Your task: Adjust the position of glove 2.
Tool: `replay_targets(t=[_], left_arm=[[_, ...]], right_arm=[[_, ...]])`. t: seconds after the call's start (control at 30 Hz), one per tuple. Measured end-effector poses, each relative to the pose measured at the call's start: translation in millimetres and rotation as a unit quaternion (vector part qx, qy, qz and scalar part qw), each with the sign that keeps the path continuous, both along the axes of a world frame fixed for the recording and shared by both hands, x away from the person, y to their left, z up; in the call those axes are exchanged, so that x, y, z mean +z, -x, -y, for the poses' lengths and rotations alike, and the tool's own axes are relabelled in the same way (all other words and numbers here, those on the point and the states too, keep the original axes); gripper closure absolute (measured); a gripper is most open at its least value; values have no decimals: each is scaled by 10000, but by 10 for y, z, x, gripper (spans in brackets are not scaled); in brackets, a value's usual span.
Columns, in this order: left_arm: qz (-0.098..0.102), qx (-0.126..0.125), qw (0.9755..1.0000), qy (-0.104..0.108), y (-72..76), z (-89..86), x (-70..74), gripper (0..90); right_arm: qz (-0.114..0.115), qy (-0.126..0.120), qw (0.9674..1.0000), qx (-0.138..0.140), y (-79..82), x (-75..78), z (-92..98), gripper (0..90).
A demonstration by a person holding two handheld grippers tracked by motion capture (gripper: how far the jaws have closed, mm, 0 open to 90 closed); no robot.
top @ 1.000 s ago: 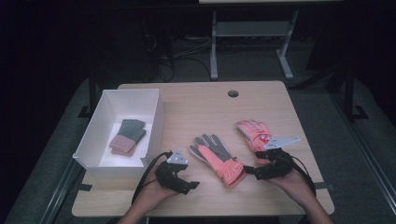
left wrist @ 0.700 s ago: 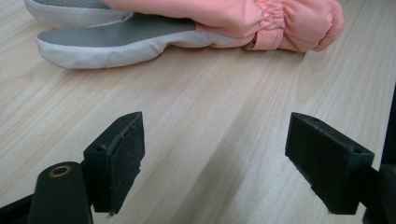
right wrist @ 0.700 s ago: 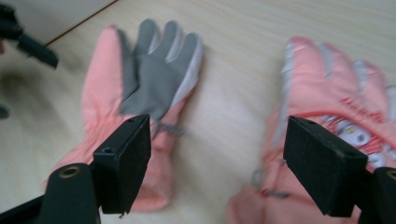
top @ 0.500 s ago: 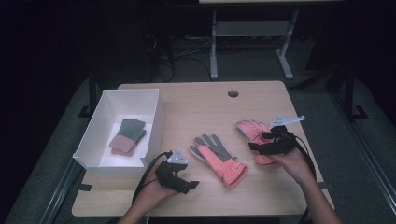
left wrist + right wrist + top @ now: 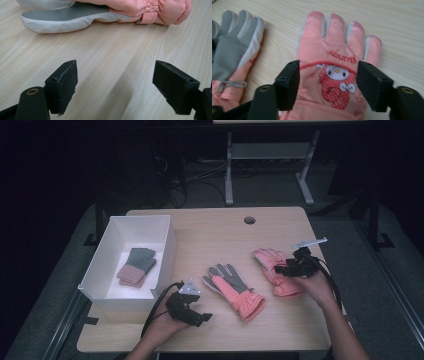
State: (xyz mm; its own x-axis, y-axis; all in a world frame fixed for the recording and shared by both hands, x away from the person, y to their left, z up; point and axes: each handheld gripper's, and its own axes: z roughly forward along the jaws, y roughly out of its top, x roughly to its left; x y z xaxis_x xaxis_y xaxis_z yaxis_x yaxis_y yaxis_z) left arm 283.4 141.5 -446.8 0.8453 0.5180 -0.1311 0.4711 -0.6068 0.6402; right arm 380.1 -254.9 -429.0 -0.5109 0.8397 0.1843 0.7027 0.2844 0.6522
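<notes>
The room is dark, and a light wooden counter (image 5: 210, 240) stands in the middle of it. Two pink gloves lie on the counter. One glove (image 5: 232, 290) lies with its grey palm up, near the middle. The other glove (image 5: 332, 72) lies just to its right, back side up, with a little cartoon face and red letters on it. The letters are upside down, and I cannot read them for sure. A white box (image 5: 131, 262) stands at the left side of the counter, and one more small pair of gloves (image 5: 136, 265) lies inside it, grey and pink. The left tool (image 5: 115, 82) rests low by the counter's near edge, spread wide with nothing between its jaws. The right tool (image 5: 328, 85) hangs over the cartoon glove with its jaws on both sides of the picture; they have just been closing but do not pinch the glove yet.
</notes>
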Motion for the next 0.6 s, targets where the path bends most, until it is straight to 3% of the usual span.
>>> replay_targets(t=[0.17, 0.27, 0.47, 0.6], left_arm=[[6, 2, 10000, -5, 1, 7, -10, 198], [1, -5, 10000, -14, -4, 5, -13, 198], [13, 8, 10000, -4, 12, 18, -23, 199], [-5, 46, 10000, 10, 10, 10, -19, 199]], right_arm=[[-151, 8, 9999, -66, -16, -107, 43, 477], [-214, 278, 9994, -53, -19, -196, -22, 538], [-145, 382, 9992, 19, 9, -189, -75, 829], [-163, 226, 9996, -19, 13, -179, -27, 878]])
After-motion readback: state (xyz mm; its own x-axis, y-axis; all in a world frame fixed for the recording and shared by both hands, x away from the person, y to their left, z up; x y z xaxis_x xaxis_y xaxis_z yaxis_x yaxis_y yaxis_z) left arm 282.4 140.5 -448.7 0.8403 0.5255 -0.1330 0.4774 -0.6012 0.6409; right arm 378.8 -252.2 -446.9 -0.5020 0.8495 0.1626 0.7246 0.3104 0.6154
